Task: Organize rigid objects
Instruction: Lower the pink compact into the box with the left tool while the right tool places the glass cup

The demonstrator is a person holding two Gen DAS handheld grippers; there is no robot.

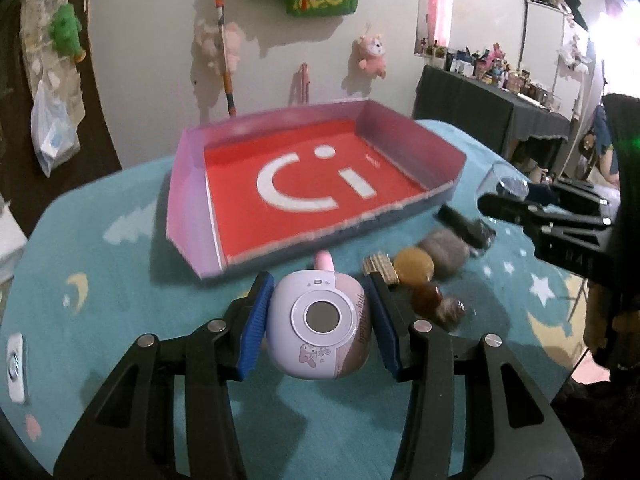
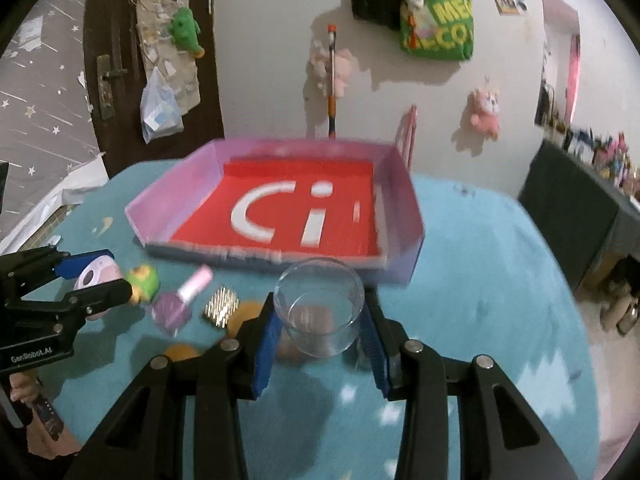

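Above the teal cloth, the left gripper [image 1: 320,326] was clamped on a lilac toy camera [image 1: 318,330] and the right gripper [image 2: 320,336] on a clear glass [image 2: 320,306], both just short of the empty red-floored tray [image 1: 188,200]. Judging by this, each was mid-carry; next, both needed lifting over the near wall and releasing inside, well apart.

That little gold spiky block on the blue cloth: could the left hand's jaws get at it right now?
Probably not. The left gripper already has its jaws shut on a small lilac toy camera, so they are full. The gold spiky block itself lies uncovered on the cloth, just right of the left gripper; empty jaws would have a free path.
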